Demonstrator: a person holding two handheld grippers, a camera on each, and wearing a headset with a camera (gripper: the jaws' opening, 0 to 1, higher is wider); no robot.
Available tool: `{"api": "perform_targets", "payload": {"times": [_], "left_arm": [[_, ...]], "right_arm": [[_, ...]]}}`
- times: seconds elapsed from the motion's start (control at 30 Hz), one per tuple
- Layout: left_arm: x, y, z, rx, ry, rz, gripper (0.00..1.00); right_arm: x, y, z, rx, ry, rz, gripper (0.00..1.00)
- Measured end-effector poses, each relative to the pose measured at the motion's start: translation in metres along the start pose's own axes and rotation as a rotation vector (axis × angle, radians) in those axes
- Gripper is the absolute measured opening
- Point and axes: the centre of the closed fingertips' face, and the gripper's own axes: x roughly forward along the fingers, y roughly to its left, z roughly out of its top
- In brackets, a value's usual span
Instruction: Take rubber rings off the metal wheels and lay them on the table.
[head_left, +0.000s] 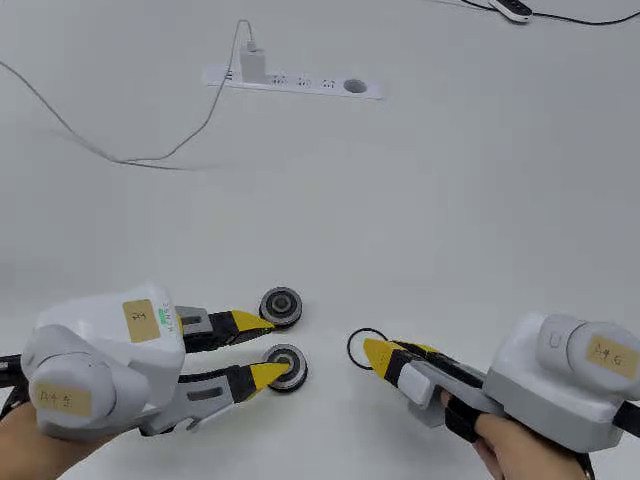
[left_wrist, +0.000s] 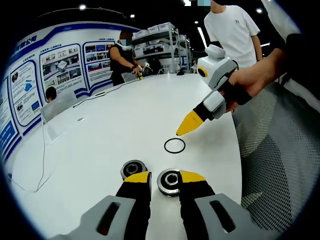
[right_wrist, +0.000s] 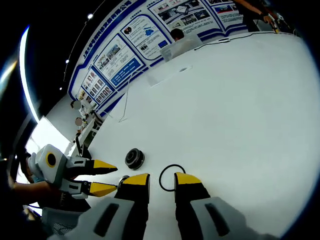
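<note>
Left claw (head_left: 262, 348) stands released, one metal wheel (head_left: 287, 367) at its tips. Right claw (right_wrist: 161, 176) is released too, the rubber ring (left_wrist: 165, 145) on the bench (head_left: 400, 200) before it

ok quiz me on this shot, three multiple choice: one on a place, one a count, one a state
1. Where is the loose rubber ring? A) flat on the table, just ahead of the right gripper B) clamped in the left gripper C) on the floor
2. How many metal wheels are on the table? A) one B) two C) four
3. The left gripper's jaws are: A) shut on the ring B) shut on nothing C) open
1 A: it lies before the right gripper's tips. 2 B: two sit side by side. 3 C: a gap shows between its yellow tips.
</note>
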Motion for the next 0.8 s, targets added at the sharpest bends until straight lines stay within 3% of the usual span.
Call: {"api": "perform_targets", "payload": {"times": [0.53, 0.8], "left_arm": [[0.005, -0.009, -0.012, 0.021, 0.038, -0.034, 0.2], [0.008, -0.008, -0.011, 0.015, 0.034, -0.031, 0.19]], "right_arm": [[0.003, 0.009, -0.005, 0.016, 0.011, 0.031, 0.2], [0.004, 0.01, -0.007, 0.025, 0.014, 0.036, 0.2]]}}
